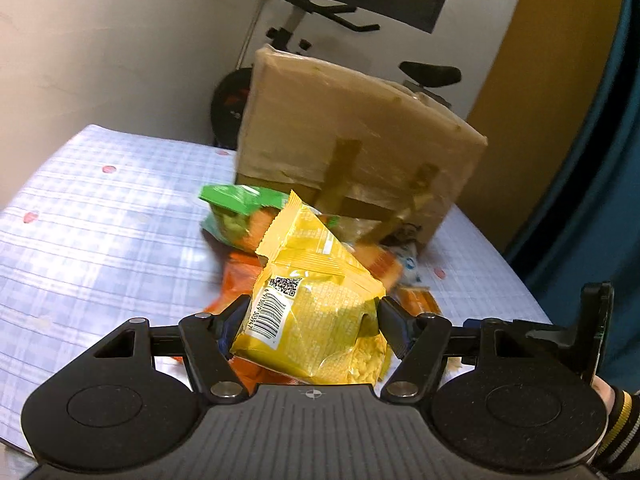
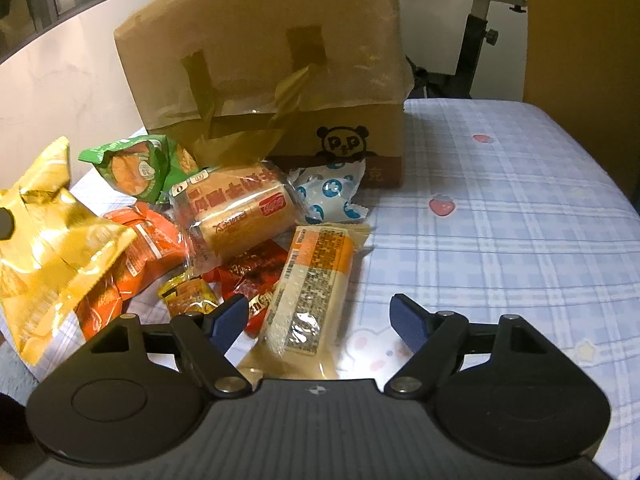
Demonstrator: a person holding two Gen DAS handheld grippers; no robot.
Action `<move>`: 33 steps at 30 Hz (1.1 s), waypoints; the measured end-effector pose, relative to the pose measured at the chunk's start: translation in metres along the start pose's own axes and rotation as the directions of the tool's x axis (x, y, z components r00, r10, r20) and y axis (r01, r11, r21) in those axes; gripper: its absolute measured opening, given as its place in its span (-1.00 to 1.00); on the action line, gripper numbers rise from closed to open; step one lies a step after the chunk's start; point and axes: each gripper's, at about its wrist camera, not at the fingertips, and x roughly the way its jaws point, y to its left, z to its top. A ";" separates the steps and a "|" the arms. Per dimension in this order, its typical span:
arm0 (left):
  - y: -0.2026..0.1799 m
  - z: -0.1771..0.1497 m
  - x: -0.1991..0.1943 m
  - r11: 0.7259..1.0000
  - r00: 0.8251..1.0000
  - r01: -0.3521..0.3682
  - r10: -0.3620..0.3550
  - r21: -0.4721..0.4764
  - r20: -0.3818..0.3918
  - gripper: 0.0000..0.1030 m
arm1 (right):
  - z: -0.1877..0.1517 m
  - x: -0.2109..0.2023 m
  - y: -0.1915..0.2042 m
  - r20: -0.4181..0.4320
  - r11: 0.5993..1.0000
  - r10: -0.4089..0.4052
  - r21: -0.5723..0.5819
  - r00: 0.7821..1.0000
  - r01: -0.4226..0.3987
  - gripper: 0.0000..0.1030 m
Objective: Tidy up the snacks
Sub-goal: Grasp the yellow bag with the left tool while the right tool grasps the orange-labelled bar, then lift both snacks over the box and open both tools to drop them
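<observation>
The yellow snack bag (image 1: 308,312) is pinched between the pads of the left gripper (image 1: 314,314), held above the pile of other snacks (image 2: 224,236) lying on the checked cloth (image 2: 500,216) in front of the taped cardboard box (image 2: 264,64). The bag is slick and puffy, so it might slide out if the pinch loosens. The right gripper (image 2: 318,316) stands spread and empty over the long pale packet (image 2: 312,288); open cloth lies to its right, while the box walls off the back.
</observation>
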 end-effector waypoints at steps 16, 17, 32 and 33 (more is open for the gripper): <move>0.005 -0.001 -0.008 0.999 0.999 -0.033 0.033 -0.011 0.019 0.37 | 0.003 0.026 -0.001 -0.036 1.000 -0.008 0.002 0.999 0.008 -0.09; 0.004 -0.001 -0.007 0.999 0.999 -0.034 0.034 -0.009 0.017 0.37 | 0.003 0.027 -0.002 -0.036 1.000 -0.008 0.003 0.999 0.008 -0.09; 0.003 -0.001 -0.010 0.999 0.998 -0.054 0.054 -0.007 0.013 0.37 | 0.006 0.033 -0.002 -0.022 1.000 -0.021 -0.008 1.000 0.021 -0.16; 0.003 -0.001 -0.011 0.998 0.998 -0.054 0.055 -0.006 0.015 0.37 | 0.006 0.032 -0.004 -0.020 1.000 -0.015 0.001 1.000 0.015 -0.18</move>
